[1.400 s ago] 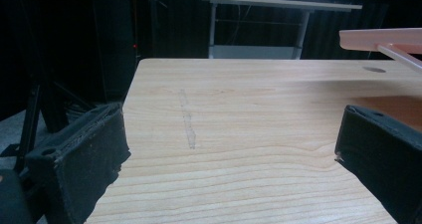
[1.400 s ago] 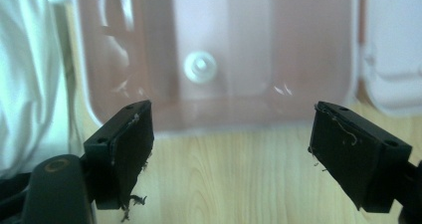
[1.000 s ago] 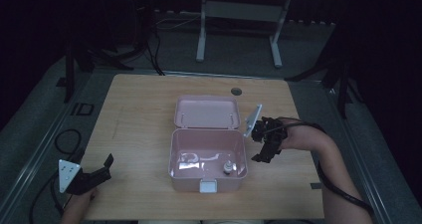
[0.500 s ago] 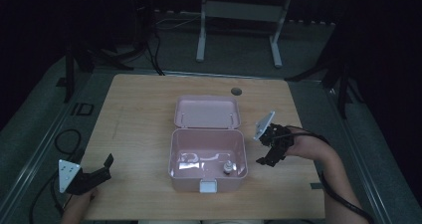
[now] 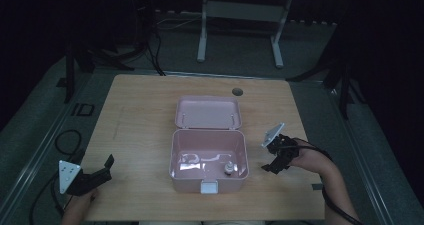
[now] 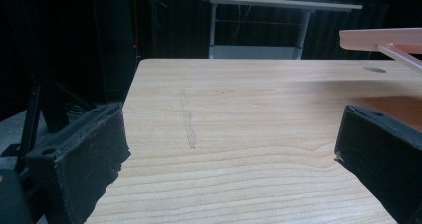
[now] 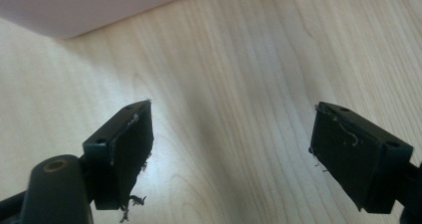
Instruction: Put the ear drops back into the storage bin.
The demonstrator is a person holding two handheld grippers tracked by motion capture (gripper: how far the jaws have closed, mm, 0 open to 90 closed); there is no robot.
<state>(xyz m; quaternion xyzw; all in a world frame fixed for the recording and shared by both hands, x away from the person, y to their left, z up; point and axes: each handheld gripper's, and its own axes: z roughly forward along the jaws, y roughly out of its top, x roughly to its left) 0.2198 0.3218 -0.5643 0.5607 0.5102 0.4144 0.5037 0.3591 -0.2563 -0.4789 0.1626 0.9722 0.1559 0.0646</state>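
A pink box (image 5: 209, 157) sits open mid-worktop (image 5: 140, 115), a small bottle (image 5: 229, 168) inside. The left hand-held gripper (image 5: 97, 172) rests spread near the worktop's front-left corner. The right hand-held gripper (image 5: 272, 157), jaws spread and empty, hovers just right of the box.

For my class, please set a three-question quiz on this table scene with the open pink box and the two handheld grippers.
1. True or false: the pink box has its lid shut.
2. The small item in the box lies near which wall: A front, B back?
3. Which gripper is closer to the box: the left gripper or the right gripper?

Key: 1 false; 2 A; 3 right.
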